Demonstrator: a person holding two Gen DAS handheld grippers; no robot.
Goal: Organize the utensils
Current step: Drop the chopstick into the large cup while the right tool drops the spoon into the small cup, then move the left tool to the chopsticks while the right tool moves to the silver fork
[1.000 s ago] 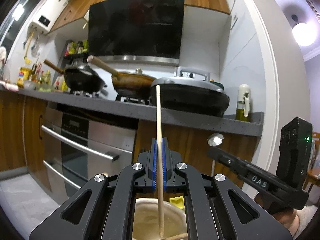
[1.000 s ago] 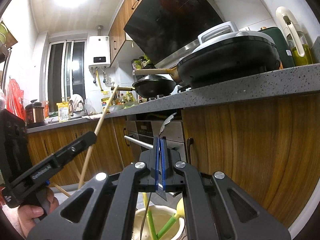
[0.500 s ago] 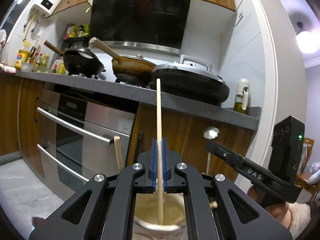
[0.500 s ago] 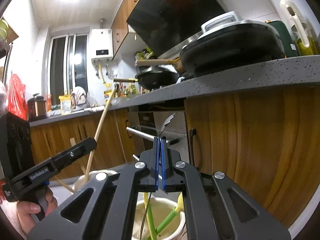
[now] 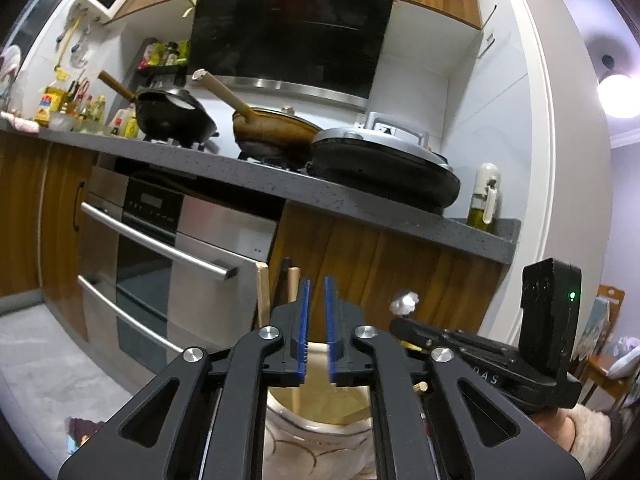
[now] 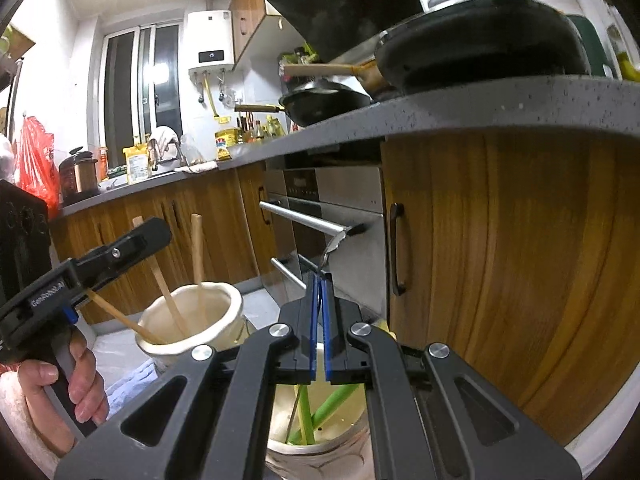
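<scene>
Wooden chopstick [image 5: 297,399] dropped from just-parted left tongs [image 5: 316,316]; right view alone shows right tongs [image 6: 319,316] pinching a metal utensil [image 6: 334,245].

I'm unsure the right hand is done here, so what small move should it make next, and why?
Probably open the right gripper: it is shut on the metal utensil, whose lower end seems to hang already inside the jar beside the green utensils.

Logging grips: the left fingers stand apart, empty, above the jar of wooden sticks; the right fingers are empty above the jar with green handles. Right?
No: the right gripper is shut on a thin metal utensil, as the right wrist view shows. The left gripper, whose fingers have just been opening, is indeed empty.
</scene>
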